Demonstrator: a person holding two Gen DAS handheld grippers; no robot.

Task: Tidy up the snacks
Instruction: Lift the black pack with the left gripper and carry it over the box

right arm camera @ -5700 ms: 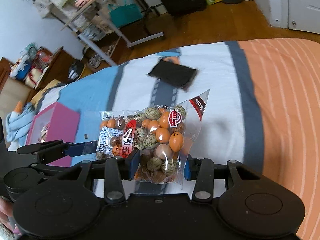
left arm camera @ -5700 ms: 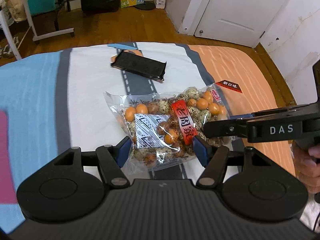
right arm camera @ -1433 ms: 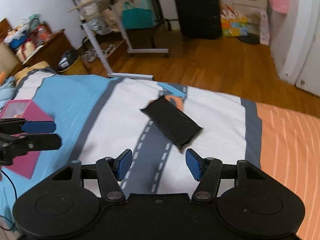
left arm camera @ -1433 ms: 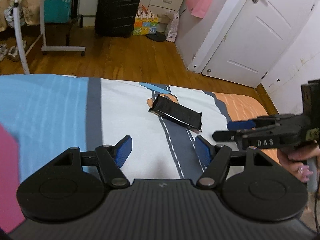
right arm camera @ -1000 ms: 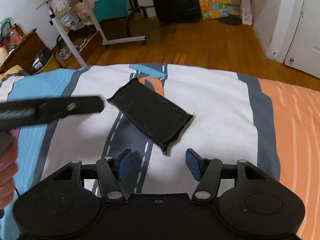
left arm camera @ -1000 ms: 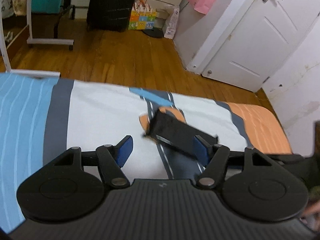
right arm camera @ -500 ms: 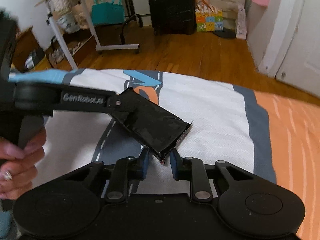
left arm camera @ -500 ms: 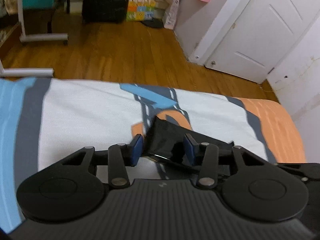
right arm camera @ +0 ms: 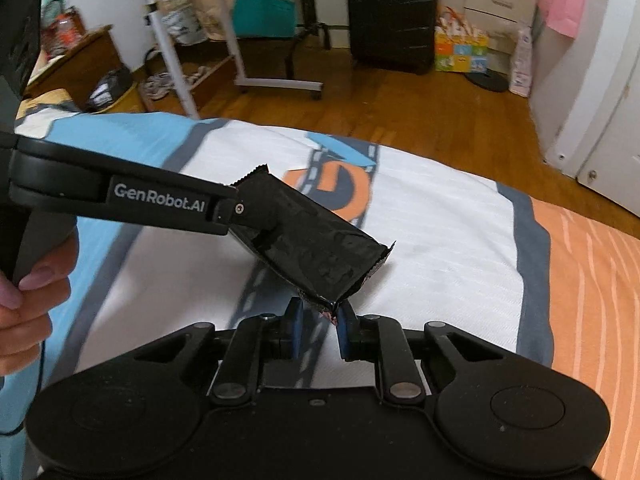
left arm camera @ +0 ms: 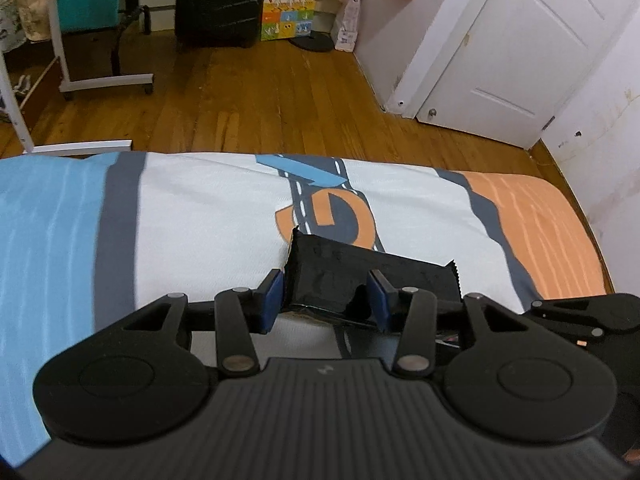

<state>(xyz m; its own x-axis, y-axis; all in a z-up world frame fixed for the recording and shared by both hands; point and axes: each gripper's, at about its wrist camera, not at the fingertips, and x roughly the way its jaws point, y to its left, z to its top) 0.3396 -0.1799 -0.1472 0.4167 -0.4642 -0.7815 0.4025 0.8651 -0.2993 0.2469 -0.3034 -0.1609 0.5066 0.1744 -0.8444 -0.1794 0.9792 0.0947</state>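
Observation:
A black foil snack packet (left arm camera: pixel 340 272) is held just above the bedspread between both grippers. My left gripper (left arm camera: pixel 326 300) is shut on its left end, blue pads pressing both sides. In the right wrist view the packet (right arm camera: pixel 316 248) tilts up, and my right gripper (right arm camera: pixel 318 326) is shut on its lower corner. The left gripper's finger (right arm camera: pixel 240 212) reaches in from the left and clamps the far end.
The bed has a printed cover (left arm camera: pixel 208 216) with blue, white and orange bands and a road pattern. Beyond its far edge lie wooden floor (left arm camera: pixel 260 96), a black suitcase (right arm camera: pixel 390 12), a rolling rack (right arm camera: pixel 240 60) and a white door (left arm camera: pixel 520 48).
Both grippers came in over the black packet and closed on it, the left on one end, the right on a corner. The packet has lifted slightly off the cover.

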